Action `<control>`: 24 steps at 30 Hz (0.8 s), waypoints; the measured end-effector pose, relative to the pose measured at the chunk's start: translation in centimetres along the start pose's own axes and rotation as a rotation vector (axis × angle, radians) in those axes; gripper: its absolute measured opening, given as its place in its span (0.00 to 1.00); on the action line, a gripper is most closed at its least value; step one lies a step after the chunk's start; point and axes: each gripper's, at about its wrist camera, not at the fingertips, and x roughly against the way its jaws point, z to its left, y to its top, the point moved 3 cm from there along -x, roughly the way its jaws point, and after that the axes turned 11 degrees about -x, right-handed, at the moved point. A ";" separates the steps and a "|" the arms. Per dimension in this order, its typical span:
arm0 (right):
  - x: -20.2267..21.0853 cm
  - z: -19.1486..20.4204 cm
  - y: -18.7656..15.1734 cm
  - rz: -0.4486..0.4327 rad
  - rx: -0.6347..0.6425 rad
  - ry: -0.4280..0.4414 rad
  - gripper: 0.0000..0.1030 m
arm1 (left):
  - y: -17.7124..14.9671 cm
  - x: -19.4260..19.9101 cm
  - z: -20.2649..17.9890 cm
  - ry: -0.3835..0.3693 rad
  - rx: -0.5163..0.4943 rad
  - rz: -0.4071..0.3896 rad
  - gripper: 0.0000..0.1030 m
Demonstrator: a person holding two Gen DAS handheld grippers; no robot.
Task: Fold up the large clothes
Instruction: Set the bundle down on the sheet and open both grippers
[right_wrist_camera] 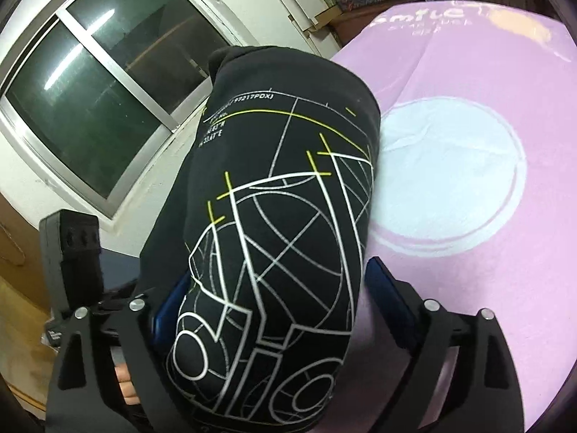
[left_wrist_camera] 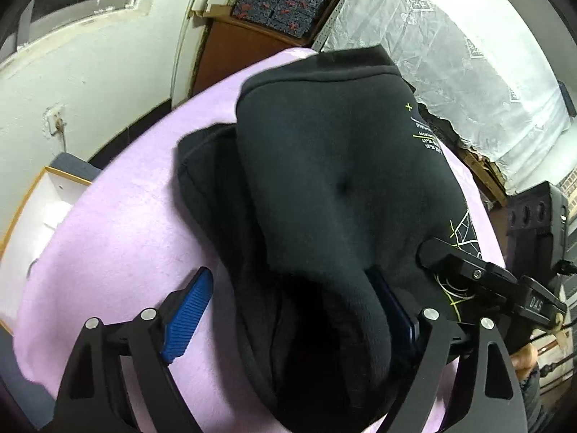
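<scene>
A black sweatshirt [left_wrist_camera: 324, 166] with white and yellow line print [right_wrist_camera: 281, 216] lies folded into a thick bundle on a pink blanket [left_wrist_camera: 126, 216]. My left gripper [left_wrist_camera: 290, 278] straddles its near end with the jaws wide. The left blue pad [left_wrist_camera: 187, 314] stands clear of the cloth over the blanket, and the right pad [left_wrist_camera: 393, 306] lies against the fabric. My right gripper [right_wrist_camera: 279, 274] straddles the printed side, also wide open. Its left pad [right_wrist_camera: 167, 310] is partly hidden by the cloth, and its right pad [right_wrist_camera: 382, 288] sits just beside it. One finger [left_wrist_camera: 468, 270] of the right gripper rests on the print.
The pink blanket [right_wrist_camera: 468, 270] carries a pale round patch [right_wrist_camera: 450, 180]. A window [right_wrist_camera: 90, 108] and a white wall lie beyond the bundle. A white box with a wooden rim [left_wrist_camera: 36, 209] sits left of the blanket, and a lace cover [left_wrist_camera: 450, 54] hangs at the right.
</scene>
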 end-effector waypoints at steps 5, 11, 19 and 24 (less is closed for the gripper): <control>3.6 2.0 -2.5 -0.127 0.121 -0.155 0.87 | -0.3 2.3 -3.4 0.242 -0.145 -0.048 0.86; 7.2 2.6 -4.6 -0.207 0.189 -0.279 0.91 | -2.3 5.4 -8.5 0.432 -0.293 -0.091 0.89; 10.8 4.1 -7.3 -0.270 0.203 -0.342 0.92 | -3.6 11.1 -12.1 0.468 -0.331 -0.224 0.96; 14.7 6.6 -9.3 -0.351 0.212 -0.308 0.95 | -5.0 14.6 -14.0 0.499 -0.346 -0.296 0.96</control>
